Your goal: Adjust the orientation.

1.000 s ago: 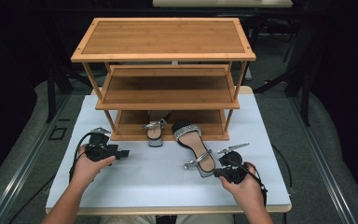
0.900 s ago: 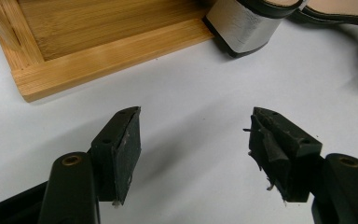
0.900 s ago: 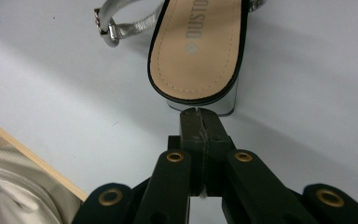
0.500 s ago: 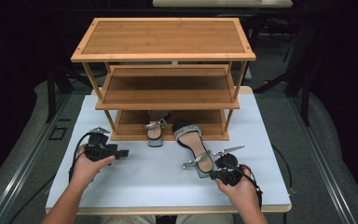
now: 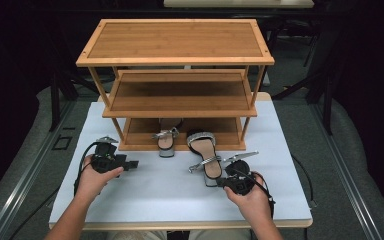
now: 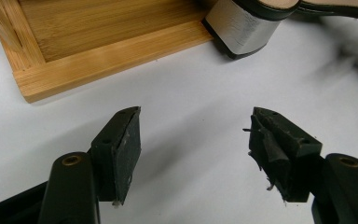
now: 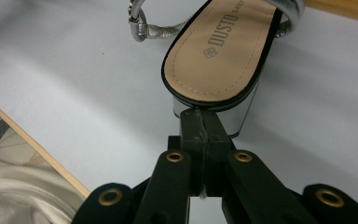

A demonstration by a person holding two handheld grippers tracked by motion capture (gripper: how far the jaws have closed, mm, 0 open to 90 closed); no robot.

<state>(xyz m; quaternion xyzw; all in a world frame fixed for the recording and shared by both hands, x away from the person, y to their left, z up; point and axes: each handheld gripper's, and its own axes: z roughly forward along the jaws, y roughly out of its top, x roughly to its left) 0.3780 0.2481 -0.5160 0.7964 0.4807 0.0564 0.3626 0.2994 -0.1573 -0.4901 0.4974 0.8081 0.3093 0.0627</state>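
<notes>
Touching the sandal's (image 7: 223, 49) heel, right gripper (image 7: 204, 122) sits closed.

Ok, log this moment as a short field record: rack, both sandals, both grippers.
rack: wooden three-tier rack at the table's far side
left sandal: silver sandal, toe on the bottom shelf, heel out on the white table
right sandal: second sandal, toe at the shelf edge, heel toward the person
left gripper: open, over bare table
right gripper: shut, tips at the second sandal's heel
</notes>
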